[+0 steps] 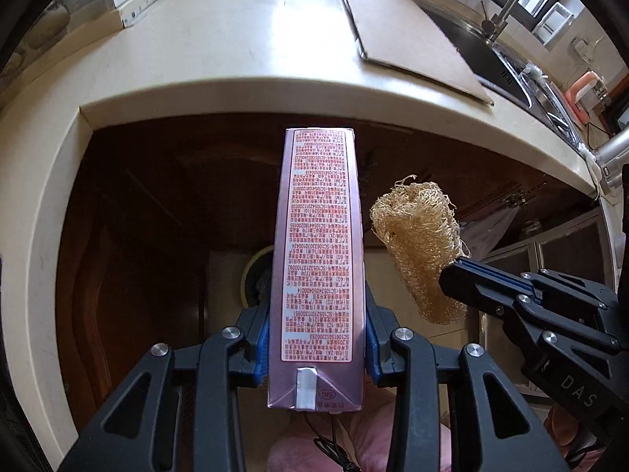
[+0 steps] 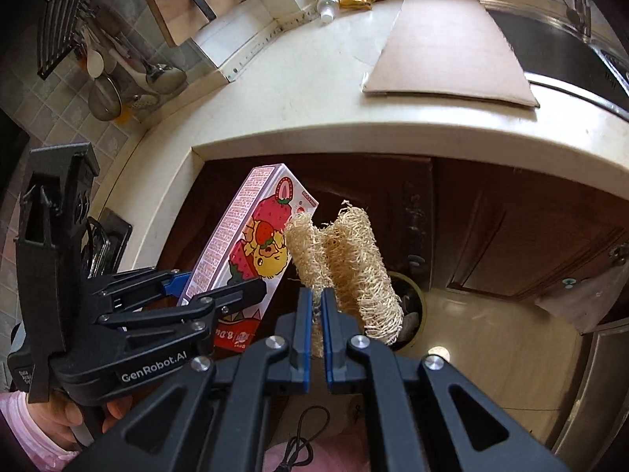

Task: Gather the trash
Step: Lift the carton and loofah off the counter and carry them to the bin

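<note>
My left gripper point(image 1: 316, 334) is shut on a pink strawberry milk carton point(image 1: 320, 259) and holds it in the air in front of the cabinet, below the counter edge. The carton also shows in the right wrist view point(image 2: 251, 244), with the left gripper point(image 2: 220, 291) around it. My right gripper point(image 2: 316, 306) is shut on a tan loofah scrubber point(image 2: 346, 263), right of the carton. In the left wrist view the loofah point(image 1: 420, 244) sticks up from the right gripper point(image 1: 456, 275). A round trash bin point(image 2: 409, 306) stands on the floor below, mostly hidden behind the loofah.
The cream countertop point(image 1: 220, 59) curves above, with a flat cardboard sheet point(image 2: 448, 47) lying on it. A steel sink point(image 2: 558, 51) with a faucet sits at the right. A small bottle point(image 2: 328, 6) and a yellow wrapper point(image 2: 355, 0) lie at the counter's back. Dark wooden cabinet doors point(image 2: 511, 228) stand behind.
</note>
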`<move>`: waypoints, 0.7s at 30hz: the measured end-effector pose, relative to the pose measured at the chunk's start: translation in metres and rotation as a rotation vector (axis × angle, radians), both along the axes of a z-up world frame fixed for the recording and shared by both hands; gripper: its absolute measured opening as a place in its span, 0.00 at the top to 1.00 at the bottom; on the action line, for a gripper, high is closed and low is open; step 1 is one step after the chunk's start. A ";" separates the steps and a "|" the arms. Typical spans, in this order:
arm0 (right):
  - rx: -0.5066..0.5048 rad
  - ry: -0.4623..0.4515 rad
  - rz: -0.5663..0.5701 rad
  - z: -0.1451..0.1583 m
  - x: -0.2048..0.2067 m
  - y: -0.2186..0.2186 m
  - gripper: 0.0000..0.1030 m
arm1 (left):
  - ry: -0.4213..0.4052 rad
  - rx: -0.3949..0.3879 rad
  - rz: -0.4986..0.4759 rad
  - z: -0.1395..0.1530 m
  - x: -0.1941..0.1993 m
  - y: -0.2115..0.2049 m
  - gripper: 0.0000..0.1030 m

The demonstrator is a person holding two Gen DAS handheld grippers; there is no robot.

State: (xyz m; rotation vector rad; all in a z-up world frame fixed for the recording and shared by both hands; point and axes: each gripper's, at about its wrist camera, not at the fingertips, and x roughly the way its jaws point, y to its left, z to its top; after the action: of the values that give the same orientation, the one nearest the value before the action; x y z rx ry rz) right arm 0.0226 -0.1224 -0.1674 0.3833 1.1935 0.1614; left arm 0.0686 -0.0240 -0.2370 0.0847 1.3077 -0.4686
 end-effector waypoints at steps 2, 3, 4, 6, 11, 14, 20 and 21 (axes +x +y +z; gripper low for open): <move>0.017 0.029 0.003 -0.020 0.002 0.000 0.96 | 0.038 0.007 0.002 -0.019 0.000 -0.001 0.66; 0.020 0.043 0.005 -0.029 0.003 0.000 0.96 | 0.056 0.011 0.001 -0.030 0.000 -0.001 0.66; 0.022 0.056 0.008 -0.039 0.005 0.001 0.96 | 0.067 0.014 -0.002 -0.039 0.000 0.000 0.66; 0.027 0.081 0.011 -0.061 0.008 0.002 0.96 | 0.084 0.030 -0.003 -0.062 0.001 0.000 0.66; 0.045 0.149 0.007 -0.116 0.019 0.006 0.96 | 0.137 0.036 0.027 -0.116 0.009 0.008 0.66; 0.054 0.182 0.001 -0.147 0.026 0.008 0.96 | 0.151 0.052 0.046 -0.144 0.017 0.014 0.66; 0.075 0.242 -0.022 -0.203 0.033 0.002 0.96 | 0.160 0.073 0.094 -0.184 0.028 0.027 0.66; 0.079 0.252 -0.027 -0.212 0.032 0.000 0.96 | 0.164 0.076 0.101 -0.191 0.030 0.030 0.66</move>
State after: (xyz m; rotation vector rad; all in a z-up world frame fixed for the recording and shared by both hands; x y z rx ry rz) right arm 0.0545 -0.1224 -0.3790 0.4995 1.4321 0.1392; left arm 0.0985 0.0060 -0.4277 0.0437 1.4832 -0.3454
